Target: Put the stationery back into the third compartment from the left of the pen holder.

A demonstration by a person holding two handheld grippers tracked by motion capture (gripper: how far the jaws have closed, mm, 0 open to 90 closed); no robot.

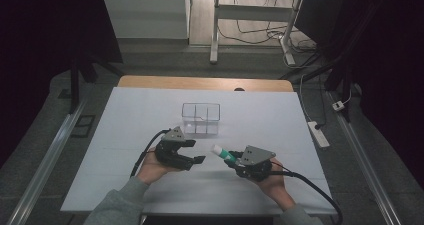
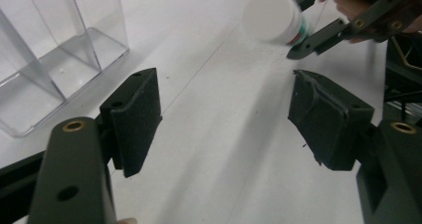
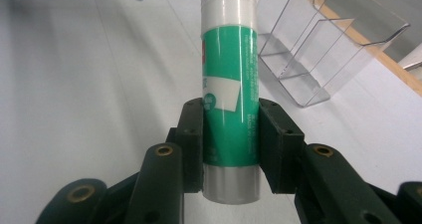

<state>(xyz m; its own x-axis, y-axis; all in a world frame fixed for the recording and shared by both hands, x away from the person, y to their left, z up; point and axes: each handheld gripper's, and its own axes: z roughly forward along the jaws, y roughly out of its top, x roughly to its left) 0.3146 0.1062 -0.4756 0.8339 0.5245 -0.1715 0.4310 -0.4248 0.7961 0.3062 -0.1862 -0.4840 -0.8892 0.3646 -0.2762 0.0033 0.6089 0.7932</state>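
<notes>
Lab, white table, dark curtains, floor cables

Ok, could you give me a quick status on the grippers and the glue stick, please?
Left gripper open, empty. Right gripper shut on glue stick. Clear organizer ahead, nothing between.

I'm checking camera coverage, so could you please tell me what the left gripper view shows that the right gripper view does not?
Left gripper view alone: the left gripper with its jaws wide apart and nothing between them, and the round white cap of the glue stick end-on.

Right gripper view alone: the right gripper shut on the glue stick, whose green label and grey base end are readable lengthwise.

Both: the glue stick, the clear box and the white table.
</notes>
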